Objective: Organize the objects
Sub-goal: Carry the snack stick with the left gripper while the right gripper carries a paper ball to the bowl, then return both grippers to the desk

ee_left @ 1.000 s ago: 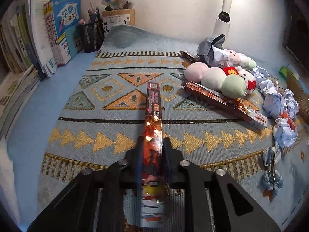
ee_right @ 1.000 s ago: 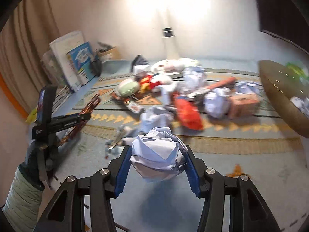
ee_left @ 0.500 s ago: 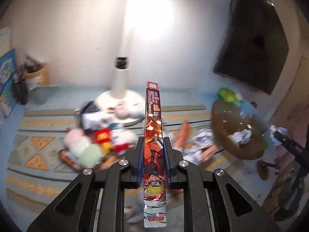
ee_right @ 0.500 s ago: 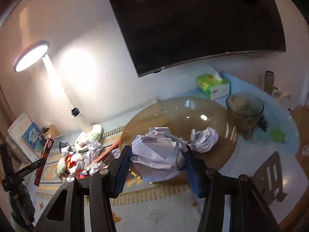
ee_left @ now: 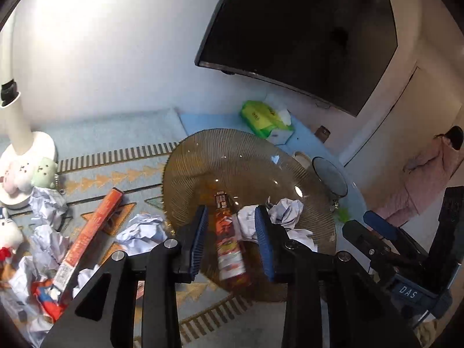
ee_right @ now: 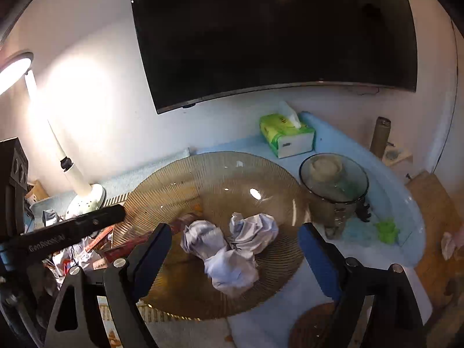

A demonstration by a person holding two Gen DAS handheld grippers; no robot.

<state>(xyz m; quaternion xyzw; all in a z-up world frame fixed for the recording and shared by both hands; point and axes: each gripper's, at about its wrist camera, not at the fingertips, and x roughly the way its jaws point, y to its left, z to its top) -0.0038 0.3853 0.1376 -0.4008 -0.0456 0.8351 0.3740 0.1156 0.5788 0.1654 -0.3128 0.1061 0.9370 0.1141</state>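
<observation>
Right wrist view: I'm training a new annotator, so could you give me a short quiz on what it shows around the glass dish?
1. True or false: the crumpled paper balls lie inside the amber glass dish.
2. What stands behind the dish, near the wall? A) green tissue box B) kettle C) laptop
3. Is the right gripper pressing on anything?
Key: 1 true. 2 A. 3 No: its jaws have just been opening and stand clear of the paper.
</observation>
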